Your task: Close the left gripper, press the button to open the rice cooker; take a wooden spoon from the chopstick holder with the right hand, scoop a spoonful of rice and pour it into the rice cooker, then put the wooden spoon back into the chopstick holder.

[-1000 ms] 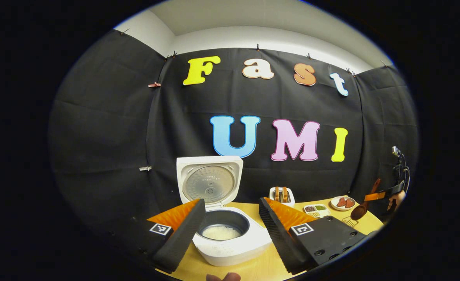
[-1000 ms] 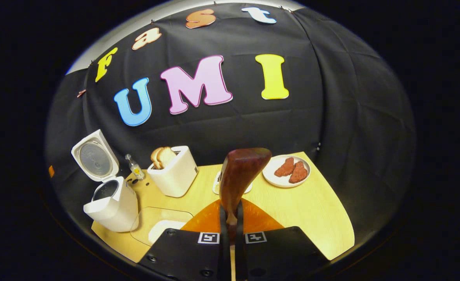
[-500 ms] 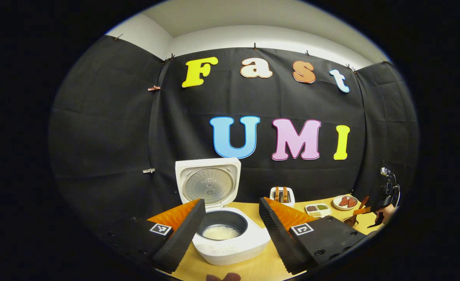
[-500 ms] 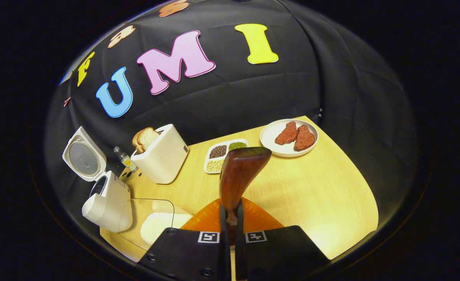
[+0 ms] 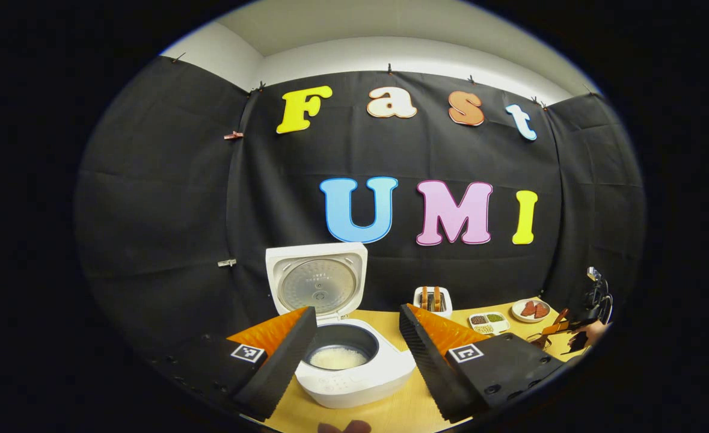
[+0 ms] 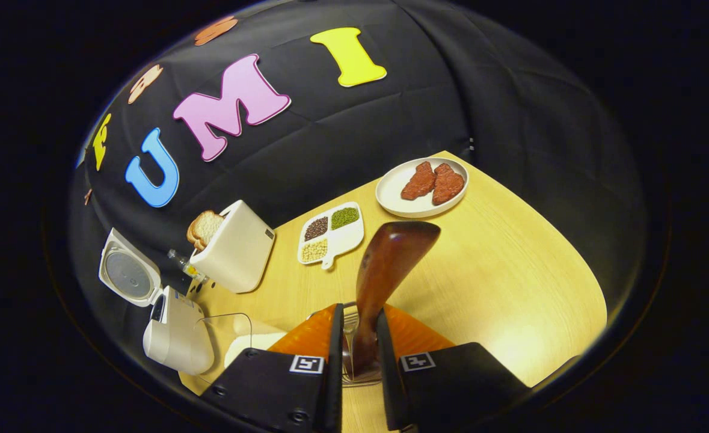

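Spoon (image 6: pixel 384 282) return, last step of the task. In the right gripper view the right gripper (image 6: pixel 357 355) has its jaws parted a little, one on each side of the spoon handle; a narrow gap shows at each side, so the spoon looks released or nearly so, not clamped. Handle end sits down in the wire holder (image 6: pixel 348 376) between the fingers, bowl up and tilted right. Whether the spoon is fully seated I cannot tell, as the holder is mostly hidden.

Cooker (image 5: pixel 345 337) stands open in the left gripper view, lid up, white rice in the pot, so the scoop-and-pour part seems done. Left gripper (image 5: pixel 354 355) hangs wide open in front of it, holding nothing. Rice tray (image 6: pixel 240 343) sits beside the cooker, toaster (image 6: pixel 234 246) behind.

Next move, as I judge it: open a bit more, then pull the right gripper straight back and up without snagging the handle or tipping the light holder.
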{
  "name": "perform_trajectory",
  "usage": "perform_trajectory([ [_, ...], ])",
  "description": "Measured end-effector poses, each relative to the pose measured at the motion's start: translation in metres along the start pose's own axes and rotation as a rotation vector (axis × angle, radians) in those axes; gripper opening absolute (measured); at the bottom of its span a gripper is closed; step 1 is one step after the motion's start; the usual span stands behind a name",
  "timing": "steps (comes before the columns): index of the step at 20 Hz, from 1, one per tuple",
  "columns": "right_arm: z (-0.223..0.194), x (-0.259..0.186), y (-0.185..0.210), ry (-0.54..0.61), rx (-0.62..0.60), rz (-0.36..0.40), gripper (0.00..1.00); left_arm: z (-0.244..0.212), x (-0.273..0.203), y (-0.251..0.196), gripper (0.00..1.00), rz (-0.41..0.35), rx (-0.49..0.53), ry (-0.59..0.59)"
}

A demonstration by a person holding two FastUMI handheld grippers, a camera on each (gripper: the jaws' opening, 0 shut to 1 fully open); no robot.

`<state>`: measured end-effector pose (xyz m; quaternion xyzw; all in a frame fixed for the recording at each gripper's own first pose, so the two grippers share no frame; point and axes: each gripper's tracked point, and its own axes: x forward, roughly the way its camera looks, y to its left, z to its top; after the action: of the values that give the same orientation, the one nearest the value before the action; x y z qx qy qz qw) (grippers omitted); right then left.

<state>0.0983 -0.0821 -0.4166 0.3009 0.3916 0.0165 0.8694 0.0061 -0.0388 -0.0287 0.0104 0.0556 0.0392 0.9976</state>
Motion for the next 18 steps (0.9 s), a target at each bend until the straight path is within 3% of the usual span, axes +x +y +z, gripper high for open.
perform_trajectory([
  [1, 0.001, -0.003, -0.003, -0.008, 0.003, -0.009, 0.36, 0.002, 0.003, 0.0, 0.95, -0.006, 0.007, -0.004],
  [2, 0.002, -0.007, -0.007, -0.016, 0.006, -0.016, 0.44, 0.006, 0.006, 0.0, 0.95, -0.014, 0.012, -0.01],
  [4, 0.003, -0.018, -0.011, -0.031, 0.006, -0.032, 0.76, 0.014, 0.013, 0.0, 0.95, -0.029, 0.013, -0.026],
  [6, 0.003, -0.031, -0.02, -0.048, -0.031, -0.074, 0.9, 0.021, 0.023, 0.001, 0.95, -0.042, 0.011, -0.043],
  [8, 0.009, -0.049, -0.025, -0.092, -0.086, -0.111, 0.97, 0.032, 0.033, 0.005, 0.95, -0.049, 0.013, -0.065],
  [11, 0.012, -0.082, -0.028, -0.15, -0.153, -0.158, 0.99, 0.053, 0.054, 0.011, 0.95, -0.065, 0.001, -0.102],
  [18, 0.005, -0.147, -0.006, -0.208, -0.18, -0.169, 0.98, 0.102, 0.116, 0.047, 0.95, -0.046, 0.017, -0.197],
])
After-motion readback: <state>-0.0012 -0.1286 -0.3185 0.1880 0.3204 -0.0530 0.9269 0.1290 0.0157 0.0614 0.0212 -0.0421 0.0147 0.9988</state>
